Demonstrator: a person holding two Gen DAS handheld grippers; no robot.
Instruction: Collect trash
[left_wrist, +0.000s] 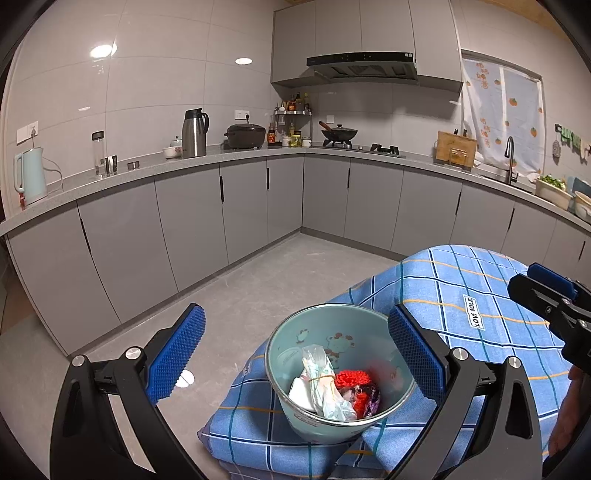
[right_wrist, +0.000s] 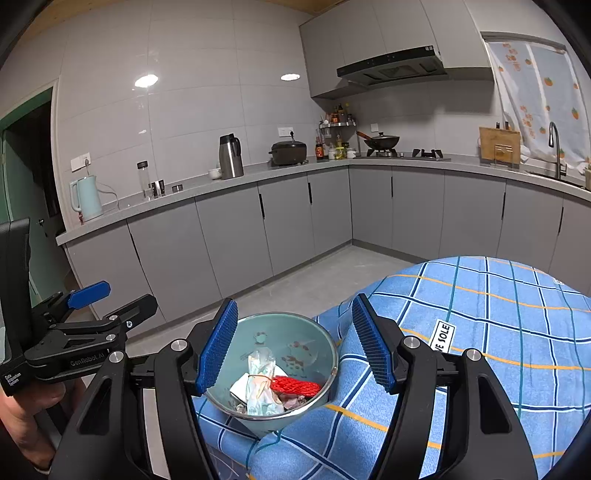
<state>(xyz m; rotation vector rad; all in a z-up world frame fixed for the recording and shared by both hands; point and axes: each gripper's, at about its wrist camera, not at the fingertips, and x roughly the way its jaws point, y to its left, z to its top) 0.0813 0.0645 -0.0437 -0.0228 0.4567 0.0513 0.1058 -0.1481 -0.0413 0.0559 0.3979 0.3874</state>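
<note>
A pale green bowl (left_wrist: 295, 332) stands at the near left corner of a surface draped in a blue checked cloth (left_wrist: 461, 280). Inside it lie a crumpled clear and white wrapper (left_wrist: 317, 384), a red net (left_wrist: 352, 378) and a purple scrap. My left gripper (left_wrist: 295, 354) is open and wide, its blue pads either side of the bowl in this view, touching nothing. In the right wrist view my right gripper (right_wrist: 295, 347) hangs open just before the bowl (right_wrist: 288, 328), over the red net (right_wrist: 295, 385). The left gripper (right_wrist: 114, 301) shows at the left, the right gripper (left_wrist: 546, 284) at the right edge.
Grey floor (left_wrist: 258, 280) lies left of the cloth. An L-shaped grey counter (left_wrist: 184, 162) behind carries a kettle (left_wrist: 31, 177), a steel flask (left_wrist: 194, 133), a cooker, a wok on the hob (left_wrist: 340, 133) and a sink tap (left_wrist: 511, 158). A hand (right_wrist: 22, 413) holds the left gripper.
</note>
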